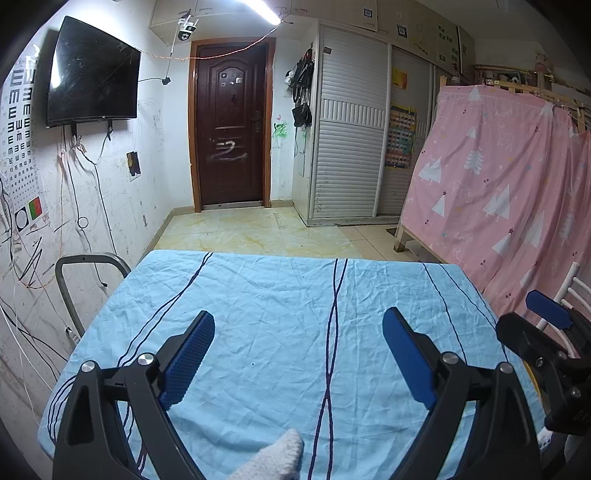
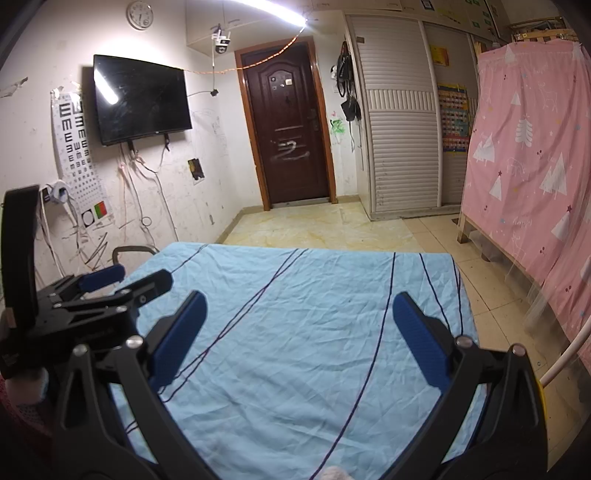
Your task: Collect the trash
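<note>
right, two tools on show here, one in each hand, both hovering over one table (image 1: 280,295) draped in a light blue cloth (image 2: 295,295) crossed by thin dark lines. the left tool (image 1: 298,356) has its two blue pads spread wide with nothing between them, just bare cloth underneath. the right tool (image 2: 298,338) is the same story, two blue pads (image 2: 417,339) well apart, released, nothing in its grip. each tool shows up at the edge of the other's view, side by side above the near edge of the table.

as for trash, no piece can be made out on the cloth in either view. one small pale, fuzzy shape (image 1: 275,458) pokes in at the bottom edge between the left tool's arms, and i cannot tell what it is.

around the room: one dark television (image 2: 142,98) on the left wall, one eye chart (image 2: 79,147) beside it, one round clock (image 2: 140,14) above. one brown door (image 1: 231,129) straight ahead, one small camera (image 1: 186,29) mounted near its top. two white slatted wardrobe doors (image 2: 400,122) on the right, then one pink curtain (image 1: 498,192) with white trees. one grey metal handle (image 1: 86,266) sits just off the table's left corner.
</note>
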### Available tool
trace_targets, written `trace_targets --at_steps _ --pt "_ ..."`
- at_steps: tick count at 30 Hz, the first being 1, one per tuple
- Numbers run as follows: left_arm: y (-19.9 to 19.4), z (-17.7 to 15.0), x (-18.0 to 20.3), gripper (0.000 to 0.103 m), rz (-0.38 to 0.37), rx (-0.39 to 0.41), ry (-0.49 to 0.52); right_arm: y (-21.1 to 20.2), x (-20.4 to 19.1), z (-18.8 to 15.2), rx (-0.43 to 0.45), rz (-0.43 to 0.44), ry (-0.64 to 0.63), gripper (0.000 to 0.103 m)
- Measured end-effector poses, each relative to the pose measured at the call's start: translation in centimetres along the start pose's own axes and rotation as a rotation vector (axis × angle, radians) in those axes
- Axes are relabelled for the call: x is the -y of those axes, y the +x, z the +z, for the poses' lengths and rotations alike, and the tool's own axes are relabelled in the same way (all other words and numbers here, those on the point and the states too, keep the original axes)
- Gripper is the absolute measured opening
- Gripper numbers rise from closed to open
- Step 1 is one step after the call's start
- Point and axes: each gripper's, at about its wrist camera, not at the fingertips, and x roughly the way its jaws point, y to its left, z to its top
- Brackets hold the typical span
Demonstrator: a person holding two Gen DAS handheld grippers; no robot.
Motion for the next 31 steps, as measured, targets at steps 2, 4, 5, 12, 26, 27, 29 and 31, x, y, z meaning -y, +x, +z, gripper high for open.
trace_targets --at_steps 2,4,5,12,26,27,29,31 --pt "0.01 0.00 -0.01 0.084 -0.001 -0.001 -0.001 -0.01 0.00 -0.02 0.000 -0.001 -0.001 0.097" --pt "0.07 -0.08 0.01 0.084 -0.006 -0.004 -0.005 -0.01 -0.02 -0.02 0.000 -0.001 -0.001 0.097" --pt "0.11 -0.13 0.02 0.084 -0.006 -0.005 -0.006 0.02 -0.02 -0.02 -0.001 0.000 -0.001 0.097" --pt "0.32 -0.35 0.00 0.084 -0.004 -0.008 -0.010 0.00 -0.10 0.00 0.000 0.000 0.000 0.097" --pt "0.10 -0.39 -0.12 0.084 0.001 0.006 -0.013 0.07 -0.30 -0.04 0.000 -0.001 -0.002 0.097" --pt "0.12 -0.35 -0.15 0.084 0.003 0.006 -0.013 0.07 -0.36 -0.03 0.000 -0.001 -0.003 0.097" --pt "0.18 -0.35 -0.26 0.084 0.003 0.004 -0.015 0.07 -0.35 -0.04 -0.001 -0.001 -0.002 0.097" --pt "0.20 -0.38 -0.36 0.084 0.004 0.002 -0.018 0.07 -0.37 -0.04 -0.002 -0.001 -0.003 0.097"
